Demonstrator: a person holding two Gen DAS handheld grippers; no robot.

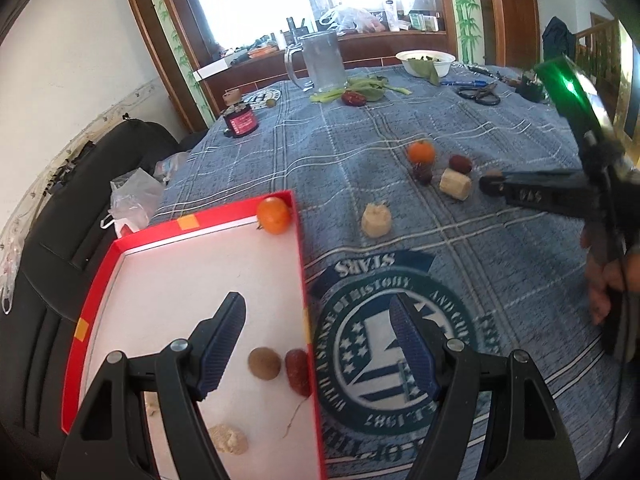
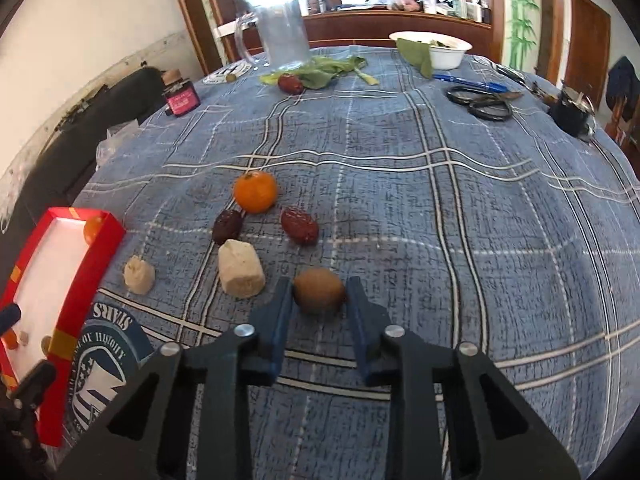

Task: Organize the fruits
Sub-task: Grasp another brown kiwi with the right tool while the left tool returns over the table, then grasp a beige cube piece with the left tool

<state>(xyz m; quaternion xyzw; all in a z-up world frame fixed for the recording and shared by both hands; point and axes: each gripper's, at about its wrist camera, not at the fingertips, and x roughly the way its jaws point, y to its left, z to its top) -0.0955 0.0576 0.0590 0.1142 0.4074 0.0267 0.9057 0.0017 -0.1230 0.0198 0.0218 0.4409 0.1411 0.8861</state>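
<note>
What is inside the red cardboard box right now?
Inside the red cardboard box: an orange tangerine, a round brown fruit, a red date, a pale chunk. The left tool hides part of the floor.

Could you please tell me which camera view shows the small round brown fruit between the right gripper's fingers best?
The right wrist view: the small round brown fruit sits close, unobstructed, between the right gripper fingers. The left wrist view shows only a sliver of it, far off, behind that gripper's dark fingertip.

Could not read pad contact on the round brown fruit (image 2: 319, 290); saw the red cardboard box (image 2: 105, 240) cropped at the left edge.
</note>
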